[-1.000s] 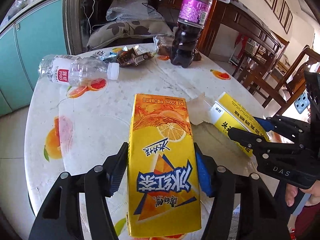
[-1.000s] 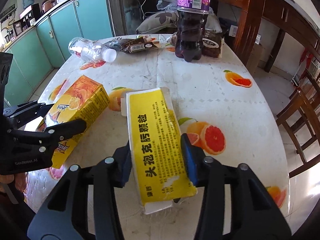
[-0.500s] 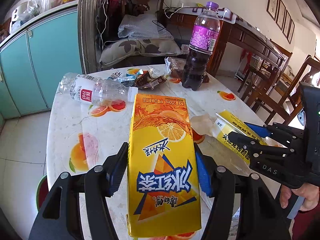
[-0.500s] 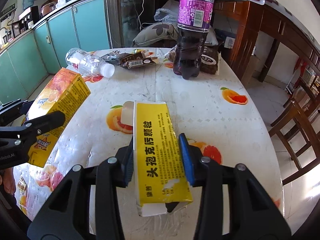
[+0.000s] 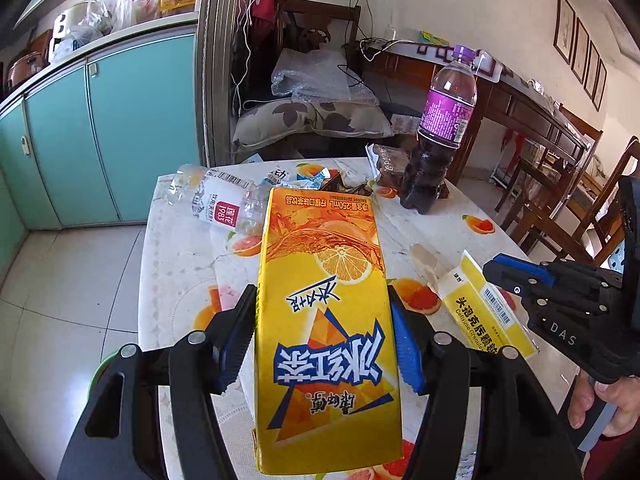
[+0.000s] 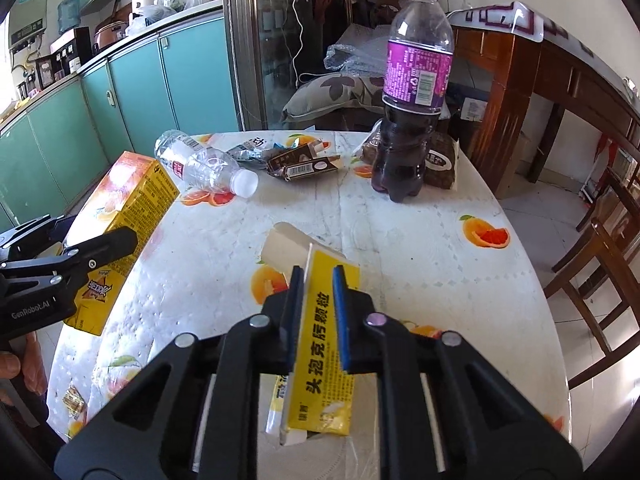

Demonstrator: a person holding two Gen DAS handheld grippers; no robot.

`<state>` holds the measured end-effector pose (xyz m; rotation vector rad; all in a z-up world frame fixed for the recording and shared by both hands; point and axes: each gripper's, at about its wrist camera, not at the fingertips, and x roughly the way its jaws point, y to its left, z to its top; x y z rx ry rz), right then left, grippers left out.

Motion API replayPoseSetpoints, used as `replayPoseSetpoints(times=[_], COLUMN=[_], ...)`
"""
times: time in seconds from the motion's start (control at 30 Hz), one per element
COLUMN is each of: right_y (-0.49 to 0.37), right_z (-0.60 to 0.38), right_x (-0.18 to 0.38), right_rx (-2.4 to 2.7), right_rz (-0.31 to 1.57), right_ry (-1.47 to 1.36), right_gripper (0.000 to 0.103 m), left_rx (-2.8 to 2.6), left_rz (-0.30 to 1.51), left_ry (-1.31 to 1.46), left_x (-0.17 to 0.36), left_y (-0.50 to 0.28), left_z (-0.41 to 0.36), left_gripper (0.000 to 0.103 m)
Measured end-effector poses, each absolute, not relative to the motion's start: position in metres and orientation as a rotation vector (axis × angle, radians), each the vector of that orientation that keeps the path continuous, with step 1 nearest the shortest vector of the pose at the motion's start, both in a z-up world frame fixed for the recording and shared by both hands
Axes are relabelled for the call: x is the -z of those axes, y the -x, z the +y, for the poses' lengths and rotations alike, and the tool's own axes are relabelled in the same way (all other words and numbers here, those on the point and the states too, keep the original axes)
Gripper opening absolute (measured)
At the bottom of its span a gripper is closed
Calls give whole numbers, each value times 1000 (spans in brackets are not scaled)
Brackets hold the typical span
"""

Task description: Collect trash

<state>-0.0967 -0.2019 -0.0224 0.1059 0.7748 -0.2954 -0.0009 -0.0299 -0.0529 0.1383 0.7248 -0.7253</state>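
My left gripper [image 5: 320, 300] is shut on an orange and yellow drink carton [image 5: 324, 320] and holds it above the round table [image 6: 420, 248]. From the right wrist view the same carton [image 6: 128, 200] hangs at the left in that gripper [image 6: 100, 240]. My right gripper [image 6: 318, 276] is shut on a yellow medicine box [image 6: 324, 352], squashed thin between the blue pads, its white flap open at the far end. In the left wrist view that box [image 5: 480, 308] sits at the right in the right gripper [image 5: 504, 276].
At the table's far side lie a clear empty water bottle [image 6: 204, 168], brown wrappers [image 6: 304, 162] and a dark snack bag [image 6: 440, 164]; a purple-labelled bottle [image 6: 412, 100] stands there. A small wrapper [image 6: 74, 398] lies front left. Wooden chairs [image 6: 600, 248] stand right, teal cabinets left.
Both grippers rose from the table with their items. The right jaws closed much tighter and flattened the medicine box. The carton stayed gripped as before.
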Motion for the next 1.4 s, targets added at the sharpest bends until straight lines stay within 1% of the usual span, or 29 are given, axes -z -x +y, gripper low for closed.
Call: replayPoseSetpoints(times=[0.07, 0.1, 0.13, 0.2, 0.3, 0.37, 0.43, 0.47, 0.57, 0.6, 0.63, 0.67, 0.7, 0.73, 0.93, 1.2, 1.4], right_y=[93, 92, 92, 93, 94, 95, 99, 99, 96, 95, 94, 92, 90, 89, 88, 87, 80], right_z=[-199, -198, -198, -200, -204, -208, -211, -212, -210, -208, -205, -202, -201, -198, -194, -174, -153], right_x=[25, 27, 29, 31, 37, 42, 46, 48, 57, 59, 61, 63, 64, 65, 54, 15, -4], right_rx=[281, 271, 266, 284, 299, 300, 272, 257, 243, 242, 240, 234, 228, 221, 233, 233, 206], right_rz=[797, 810, 819, 824, 856, 884, 896, 902, 929, 939, 943, 950, 956, 962, 917, 782, 719], right_ry=[-93, -91, -94, -90, -90, -108, -155, -176, -182, -170, -160, -152, -149, -146, -124, -70, -41], right_gripper=[13, 21, 41, 65, 65, 70, 76, 77, 77, 73, 60, 53, 39, 35, 28, 28, 28], left_rx=[719, 719, 720, 721, 719, 716, 713, 710, 690, 684, 678, 672, 666, 660, 611, 573, 562], left_rz=[724, 724, 726, 727, 724, 722, 720, 718, 697, 688, 680, 671, 663, 658, 610, 582, 581], left_ry=[-140, -141, -142, -145, -152, -151, -148, -147, -153, -157, -159, -160, -160, -159, -152, -104, -80], left_x=[53, 53, 53, 54, 54, 53, 53, 52, 50, 49, 48, 47, 45, 44, 34, 22, 20], left_y=[0, 0, 0, 0, 1, 1, 1, 0, 1, 2, 2, 2, 2, 1, -1, -8, -14], left_z=[-29, -28, -28, -28, -29, -30, -30, -29, -27, -26, -25, -23, -21, -20, -11, 9, 21], left_gripper=[59, 59, 59, 59, 59, 59, 59, 59, 59, 59, 59, 59, 59, 59, 59, 59, 59])
